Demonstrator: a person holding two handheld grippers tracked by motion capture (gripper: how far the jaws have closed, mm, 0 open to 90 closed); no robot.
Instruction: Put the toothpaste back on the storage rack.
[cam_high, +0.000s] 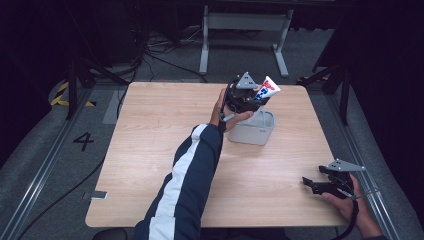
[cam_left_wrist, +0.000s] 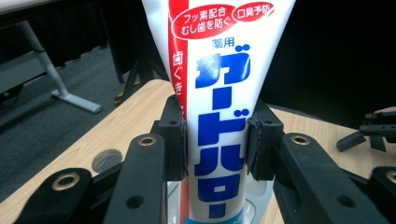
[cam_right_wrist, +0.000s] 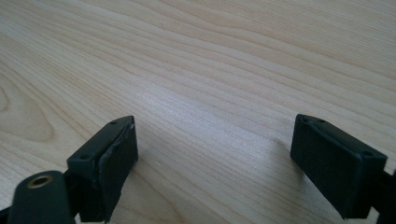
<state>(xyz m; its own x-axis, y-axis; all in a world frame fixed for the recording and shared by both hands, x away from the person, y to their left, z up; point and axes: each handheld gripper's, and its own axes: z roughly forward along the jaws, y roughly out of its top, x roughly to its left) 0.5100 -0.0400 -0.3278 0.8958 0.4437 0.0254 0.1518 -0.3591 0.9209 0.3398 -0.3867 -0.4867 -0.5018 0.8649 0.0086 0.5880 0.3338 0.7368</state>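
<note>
Left tool (cam_left_wrist: 215, 144) clamps the toothpaste tube (cam_left_wrist: 219, 107) upright between its pads, above the grey basket (cam_high: 252, 131).

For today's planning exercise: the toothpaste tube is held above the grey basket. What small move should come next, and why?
Probably lower the tube straight down. The left hand-held gripper clamps it, tilted, just above the grey basket, so it isn't inside yet. The right hand-held gripper rests open, apart.
</note>
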